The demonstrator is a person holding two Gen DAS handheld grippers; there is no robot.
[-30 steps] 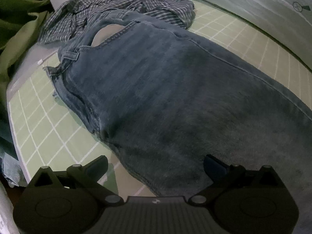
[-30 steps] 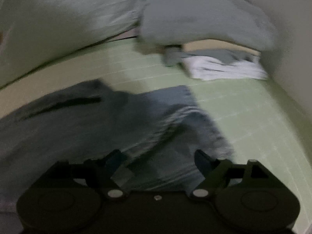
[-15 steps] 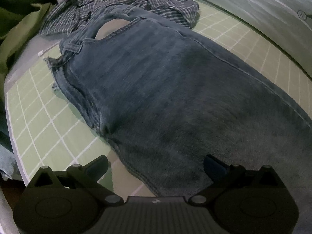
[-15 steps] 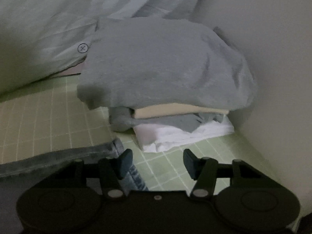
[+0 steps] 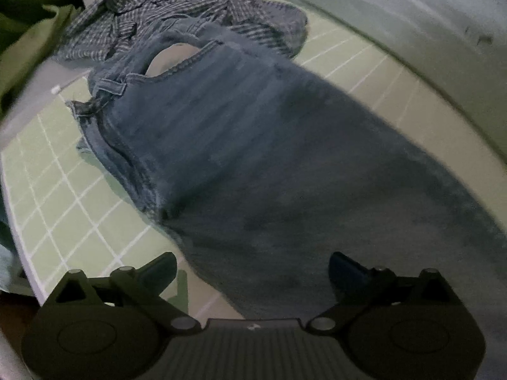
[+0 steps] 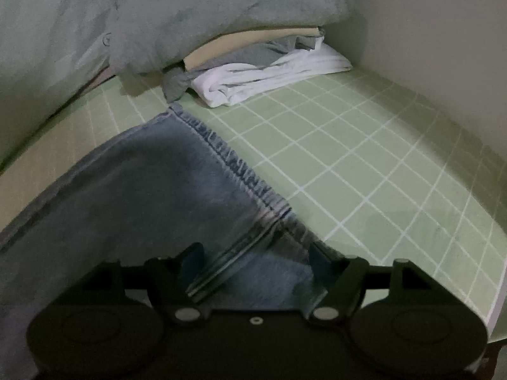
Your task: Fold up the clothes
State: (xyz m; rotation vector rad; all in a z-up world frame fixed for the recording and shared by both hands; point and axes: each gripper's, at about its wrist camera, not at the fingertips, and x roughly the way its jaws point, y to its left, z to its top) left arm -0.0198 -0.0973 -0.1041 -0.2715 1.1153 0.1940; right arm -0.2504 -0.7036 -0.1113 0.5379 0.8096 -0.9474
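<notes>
Blue jeans (image 5: 253, 142) lie flat on a green checked sheet (image 5: 57, 190), waistband at the far end. My left gripper (image 5: 252, 264) hangs over their near side edge. Its jaws stand wide and are closing, with denim and sheet between them and no pad pressing. In the right wrist view the leg end of the jeans (image 6: 142, 190) shows its stitched hem (image 6: 228, 158). My right gripper (image 6: 255, 253) sits low over that hem. Its jaws are opening, and the hem corner lies between the fingers without being pinched.
A crumpled plaid shirt (image 5: 158, 9) lies beyond the waistband. A stack of folded clothes (image 6: 269, 69) under a grey garment (image 6: 221, 9) stands at the far end by a wall (image 6: 427, 31). A pale duvet (image 5: 396, 6) borders the sheet, and green fabric (image 5: 25, 15) lies far left.
The right gripper swung from facing the folded stack back down over the jeans hem, and its jaws widened. The left gripper tilted slightly and its jaws narrowed a little. The jeans lie as before.
</notes>
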